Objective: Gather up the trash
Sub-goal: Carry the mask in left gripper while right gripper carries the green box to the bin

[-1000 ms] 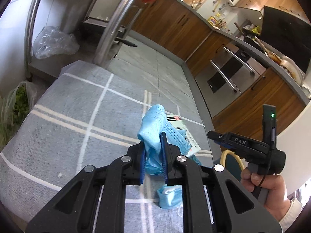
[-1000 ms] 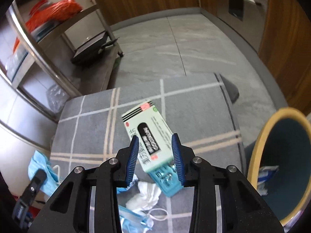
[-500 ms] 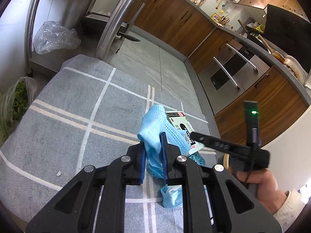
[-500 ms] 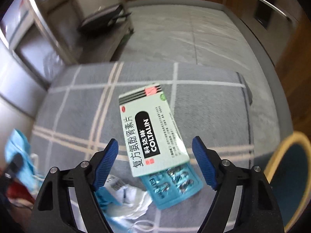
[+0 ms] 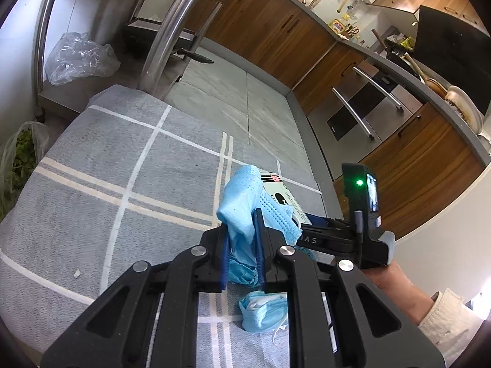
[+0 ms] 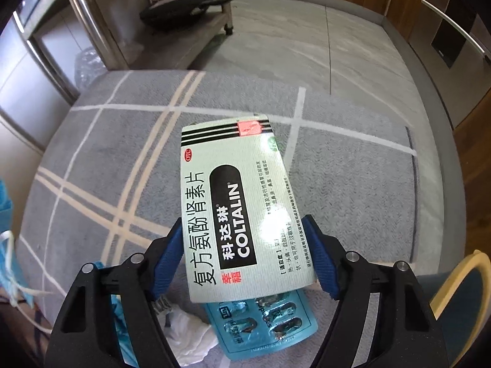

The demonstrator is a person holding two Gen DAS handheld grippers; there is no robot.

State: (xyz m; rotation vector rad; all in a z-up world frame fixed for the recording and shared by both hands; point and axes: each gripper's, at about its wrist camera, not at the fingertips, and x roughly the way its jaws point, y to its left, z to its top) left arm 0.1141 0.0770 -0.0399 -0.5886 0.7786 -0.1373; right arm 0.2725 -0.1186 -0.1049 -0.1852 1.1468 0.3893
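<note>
Cardboard: medicine box (image 6: 237, 211) light, thin-walled, crushable; lies on grey cloth (image 6: 92, 165) over a blister pack (image 6: 264, 322); take by long edges.
Right gripper (image 6: 245, 256): spread, pads flanking box, closer than 0.5 s ago.
Left gripper (image 5: 241, 250): clamped on soft blue mask (image 5: 242, 202), unchanged.

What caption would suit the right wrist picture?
Open right gripper straddles a Coltalin medicine box lying over a blister pack on the grey rug.
</note>
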